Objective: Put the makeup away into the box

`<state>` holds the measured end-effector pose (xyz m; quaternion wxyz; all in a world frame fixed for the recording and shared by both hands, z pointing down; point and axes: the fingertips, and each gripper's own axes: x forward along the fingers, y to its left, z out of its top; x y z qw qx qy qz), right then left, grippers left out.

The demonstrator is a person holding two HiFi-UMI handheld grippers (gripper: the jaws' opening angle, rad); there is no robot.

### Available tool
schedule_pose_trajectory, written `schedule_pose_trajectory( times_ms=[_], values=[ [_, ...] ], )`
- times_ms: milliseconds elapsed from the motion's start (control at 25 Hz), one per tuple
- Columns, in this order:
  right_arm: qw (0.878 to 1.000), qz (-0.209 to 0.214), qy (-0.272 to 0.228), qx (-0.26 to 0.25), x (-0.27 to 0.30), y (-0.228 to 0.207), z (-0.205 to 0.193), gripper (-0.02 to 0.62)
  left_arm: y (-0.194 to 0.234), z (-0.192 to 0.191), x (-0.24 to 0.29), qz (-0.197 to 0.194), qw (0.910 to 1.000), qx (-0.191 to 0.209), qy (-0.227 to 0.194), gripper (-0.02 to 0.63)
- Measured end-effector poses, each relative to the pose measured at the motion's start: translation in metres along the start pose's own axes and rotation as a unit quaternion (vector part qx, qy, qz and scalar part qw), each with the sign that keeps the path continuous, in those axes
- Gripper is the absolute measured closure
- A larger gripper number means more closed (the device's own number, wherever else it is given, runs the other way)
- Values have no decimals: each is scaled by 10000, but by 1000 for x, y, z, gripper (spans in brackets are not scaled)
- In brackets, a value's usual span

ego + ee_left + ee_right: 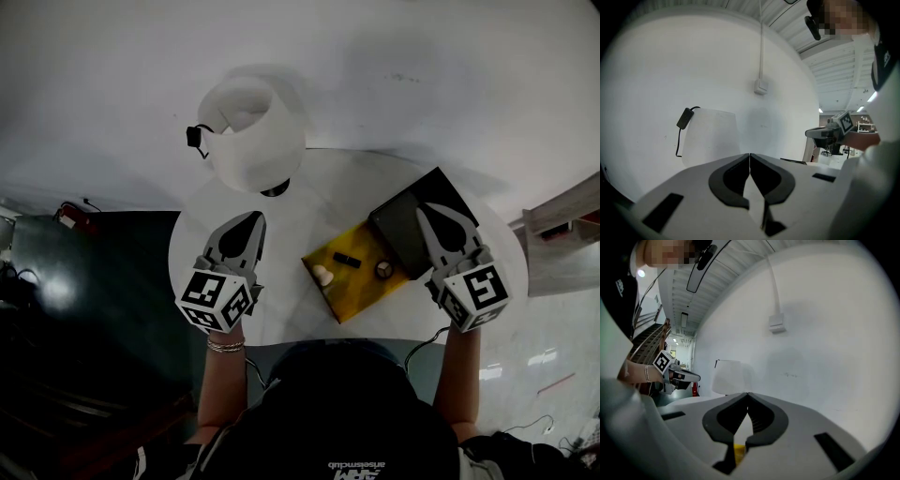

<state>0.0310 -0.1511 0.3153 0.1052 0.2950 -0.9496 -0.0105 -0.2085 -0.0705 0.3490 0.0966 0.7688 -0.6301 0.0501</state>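
Note:
An open box with a yellow inside (364, 292) and a black lid (405, 230) lies on the round white table (291, 225), right of centre. In it lie a black tube (346, 260), a small white item (322, 275) and a small round item (383, 269). My left gripper (255, 217) hovers left of the box, shut and empty. My right gripper (424, 210) hangs over the lid, also shut and empty. The left gripper view shows shut jaws (750, 155); the right gripper view shows shut jaws (748, 394) with a sliver of the yellow box (739, 451) below.
A white lampshade (251, 131) with a black cable clip stands at the table's far side, close to the white wall; it also shows as the lampshade (710, 136) ahead of the left gripper. Dark floor (84, 281) lies left of the table.

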Motion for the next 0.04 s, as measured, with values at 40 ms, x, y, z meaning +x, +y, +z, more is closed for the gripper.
schedule_pose_trajectory(
  times_ms=[40],
  values=[
    [10000,-7,2,4,0,0,0,577,0,0,0,3,10000,-1,2,588]
  ],
)
